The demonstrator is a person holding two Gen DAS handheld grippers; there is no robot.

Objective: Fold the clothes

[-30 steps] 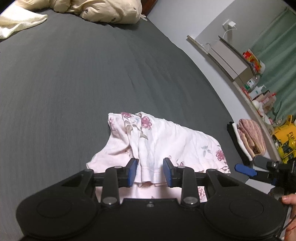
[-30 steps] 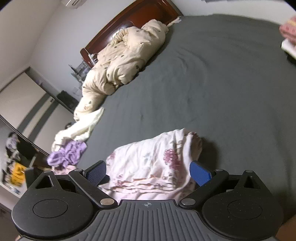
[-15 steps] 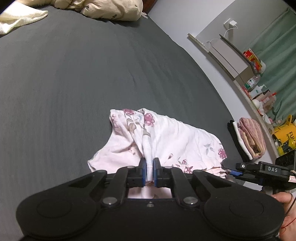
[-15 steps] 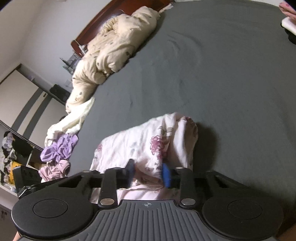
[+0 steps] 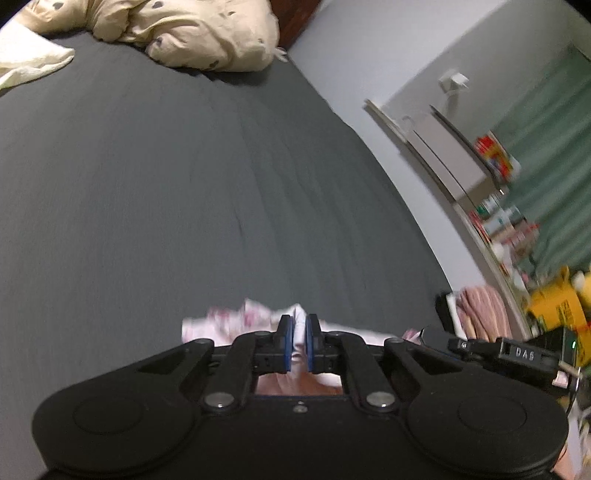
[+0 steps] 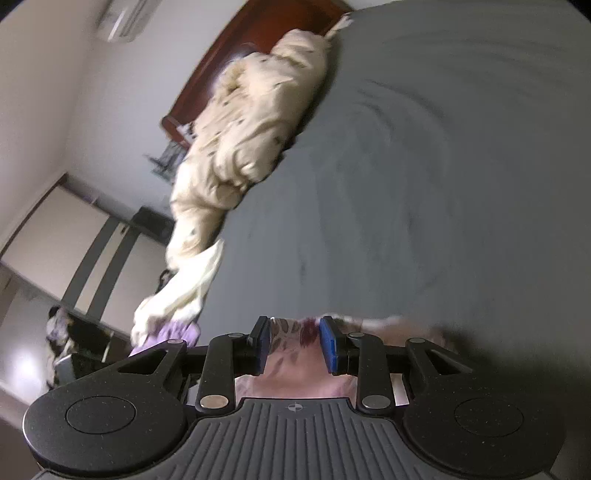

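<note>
The left hand-held gripper (image 5: 298, 341) has its blue pads drawn in to a narrow gap and pinches a thin fold of the floral garment (image 5: 255, 314) between them. The cloth sits right at its fingertips and spills a little to either side, just above the dark grey bed (image 5: 184, 184); more pink fabric shows through the opening behind the pads.

The right hand-held gripper (image 6: 293, 341) is closed on a thicker bunch of the same floral garment (image 6: 295, 332), its pads pressing the cloth from both sides with a moderate gap. The fabric fills the space between the fingers and runs back under the gripper body; a pale edge trails off to the right of the fingertips.

Most of the garment is hidden beneath the two gripper bodies, so its overall shape and how it is folded cannot be made out. Both views are smeared by motion blur, and the flower print reads only as reddish blotches.

Well beyond the left fingertips lies a cream duvet (image 5: 192, 33) at the head of the bed. To the right of that gripper, a stack of folded clothes (image 5: 476, 314) is cut by the other gripper's body. Left of the right gripper, a purple cloth (image 6: 173, 330) is partly covered by its arm.
</note>
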